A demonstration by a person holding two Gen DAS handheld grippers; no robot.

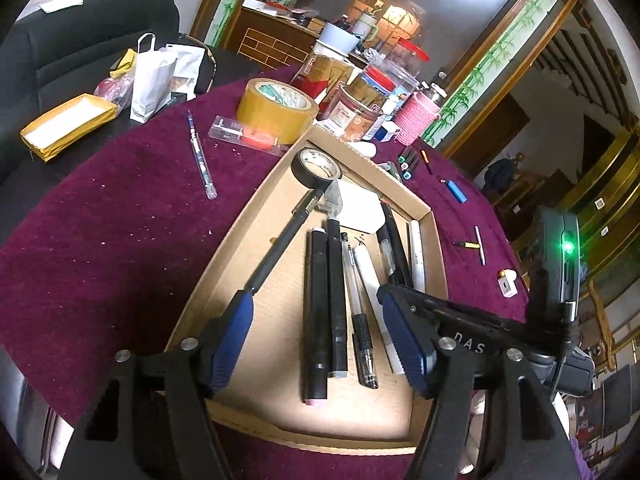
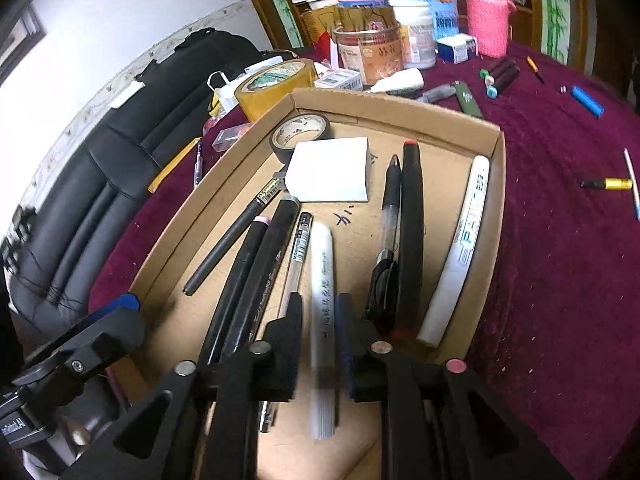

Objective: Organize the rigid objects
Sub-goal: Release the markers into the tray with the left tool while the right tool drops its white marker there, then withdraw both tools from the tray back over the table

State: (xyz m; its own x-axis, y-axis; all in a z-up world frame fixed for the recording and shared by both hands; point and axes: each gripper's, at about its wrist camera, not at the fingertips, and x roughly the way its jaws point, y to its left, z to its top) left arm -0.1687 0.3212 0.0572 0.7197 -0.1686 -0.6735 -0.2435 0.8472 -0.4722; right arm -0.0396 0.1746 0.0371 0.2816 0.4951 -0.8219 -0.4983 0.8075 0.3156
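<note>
Round table under a maroon cloth (image 1: 120, 208), cluttered at the far edge with jars and boxes; black sofa behind. 1 shallow cardboard tray (image 2: 496, 208) sits mid-table; inside: 1 roll of black tape (image 2: 301, 133), 1 white block (image 2: 330, 170), and about 9 pens and markers lying roughly parallel. Left tongs (image 1: 316, 334) hang over the tray with jaws wide apart, nothing pressed between them; 3 pens lie on the tray floor in the gap. Right tongs (image 2: 319, 316) have jaws slightly apart, straddling 1 white marker (image 2: 322, 280) that is blurred; pads not clearly pressing it. Outside the tray: 1 big roll of tan tape (image 1: 276, 110), 1 blue pen (image 1: 200, 156), 1 blue lighter (image 2: 587, 106), 1 yellow-black stub (image 2: 608, 184).
</note>
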